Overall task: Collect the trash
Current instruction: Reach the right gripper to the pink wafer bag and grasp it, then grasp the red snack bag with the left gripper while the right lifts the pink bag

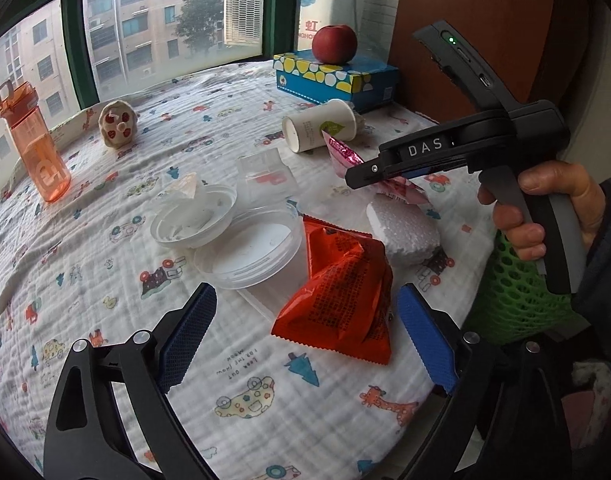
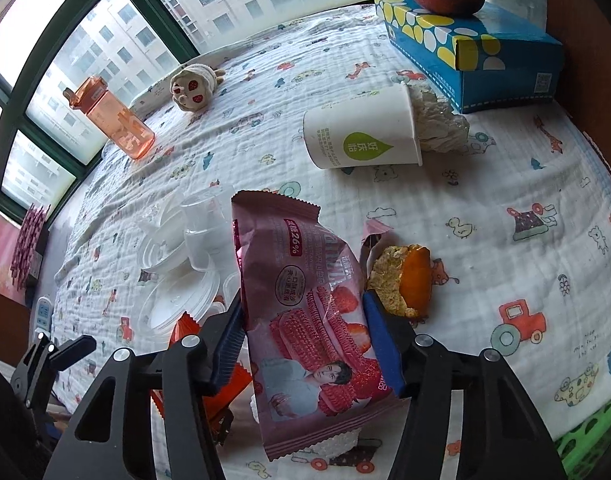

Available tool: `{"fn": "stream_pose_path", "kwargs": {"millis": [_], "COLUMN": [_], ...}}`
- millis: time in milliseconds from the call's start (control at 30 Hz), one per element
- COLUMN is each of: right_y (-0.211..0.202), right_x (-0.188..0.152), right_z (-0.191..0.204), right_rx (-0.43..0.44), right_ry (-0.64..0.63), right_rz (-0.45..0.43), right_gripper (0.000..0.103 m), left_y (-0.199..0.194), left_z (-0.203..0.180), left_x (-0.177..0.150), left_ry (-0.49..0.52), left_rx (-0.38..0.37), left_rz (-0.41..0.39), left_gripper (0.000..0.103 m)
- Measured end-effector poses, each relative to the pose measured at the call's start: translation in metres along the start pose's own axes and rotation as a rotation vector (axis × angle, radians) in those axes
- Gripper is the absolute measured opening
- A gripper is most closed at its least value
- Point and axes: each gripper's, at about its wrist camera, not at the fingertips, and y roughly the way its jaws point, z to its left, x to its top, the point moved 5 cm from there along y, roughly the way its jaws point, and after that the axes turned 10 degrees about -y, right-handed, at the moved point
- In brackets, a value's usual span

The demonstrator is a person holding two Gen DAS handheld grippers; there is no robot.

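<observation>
My right gripper (image 2: pixel 301 324) is shut on a pink snack wrapper (image 2: pixel 301 300) and holds it above the table; it also shows in the left wrist view (image 1: pixel 351 176) with the wrapper (image 1: pixel 341 152) in its tip. My left gripper (image 1: pixel 305 328) is open, its blue pads on either side of a red snack wrapper (image 1: pixel 341 292) lying on the cloth. Clear plastic lids and tubs (image 1: pixel 225 240), a white foam piece (image 1: pixel 403 232), a tipped paper cup (image 2: pixel 361 132) with crumpled tissue (image 2: pixel 437 124) and an orange peel (image 2: pixel 405 280) lie on the table.
An orange bottle (image 1: pixel 33 144), a small plush toy (image 1: pixel 117 122) and a blue tissue box (image 1: pixel 337 76) with an apple (image 1: pixel 334 44) on it stand at the back. A green mesh basket (image 1: pixel 513 292) sits at the table's right edge. Windows run along the far side.
</observation>
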Motion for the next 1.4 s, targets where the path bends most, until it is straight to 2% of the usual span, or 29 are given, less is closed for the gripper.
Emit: {"fn": "stream_pose_path", "kwargs": {"millis": [267,500,767,967,1100,1233,1400], "right_y": [-0.043,-0.091,-0.136,-0.17,-0.192,-0.205,-0.21], "right_x": [-0.002,-0.02,-0.051,-0.078,-0.101,-0.126,-0.159], "right_z": [0.006,0.003,-0.009,-0.018,-0.025,-0.034,-0.05], "right_rx": [0.022,0.014,0.003,-0.022,-0.087,-0.169,-0.228], "right_ry": [0.02,0.063,0.138,0.193,0.223,0.26,0.329], "right_rz": [-0.108,-0.21,-0.31,-0.379,-0.419,-0.428,-0.41], "right_gripper": [0.053,0.053,0.053,0.053,0.053,0.053,0.054], "left_y": [0.028,0.047,0.059,0.047,0.028,0.007,-0.011], "left_z": [-0.03,-0.037,-0.032,-0.031,-0.033,-0.042,-0.066], "left_x": [0.001,-0.002,-0.004,-0.003,0.0,0.004,0.012], "left_ry": [0.091,0.131,0.118,0.099,0.088,0.087,0.1], "left_rx": [-0.004,0.054,0.078,0.059,0.032,-0.02,-0.088], "left_rz": [0.035,0.052,0.079,0.059,0.037,0.017,0.004], "left_gripper": [0.079,0.074,0.051,0.046,0.045,0.045,0.045]}}
